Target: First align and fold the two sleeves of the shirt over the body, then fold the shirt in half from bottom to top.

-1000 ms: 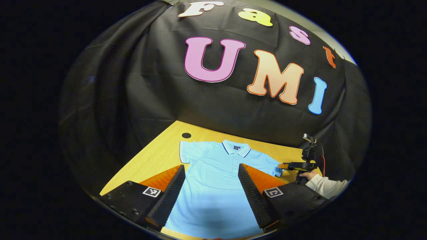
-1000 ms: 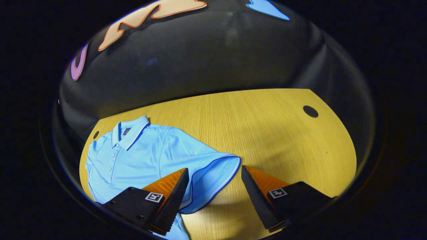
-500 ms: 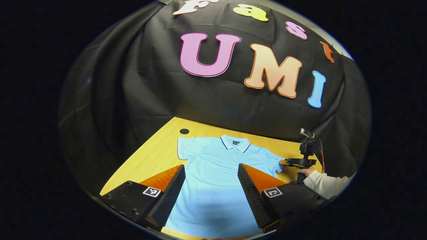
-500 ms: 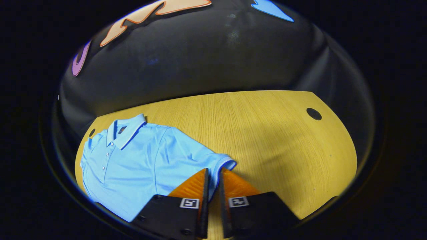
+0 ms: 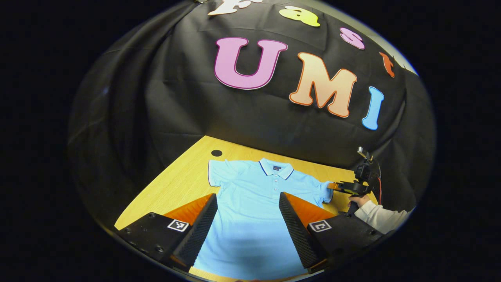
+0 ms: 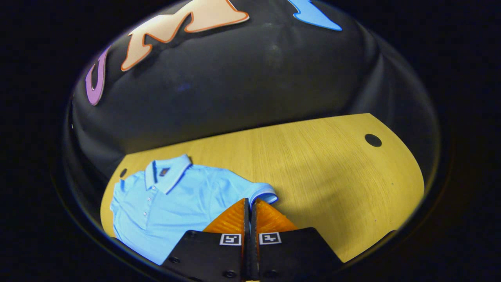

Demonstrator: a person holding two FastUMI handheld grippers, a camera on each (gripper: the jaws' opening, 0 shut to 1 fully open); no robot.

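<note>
A light blue polo shirt (image 5: 254, 203) lies flat, front up, on a yellow wooden table (image 5: 176, 184), collar toward the black cloth wall (image 5: 156, 109). The left gripper (image 5: 247, 219) hovers above the shirt's lower body, its jaws spread wide with nothing between them. At the table's far side, the right gripper (image 6: 250, 203) has its jaws closed together on the cuff of one sleeve (image 6: 263, 192). A hand (image 5: 358, 200) in a pale sleeve holds that gripper. Small dark round holes (image 6: 372, 140) mark the tabletop, well apart from the shirt.
</note>
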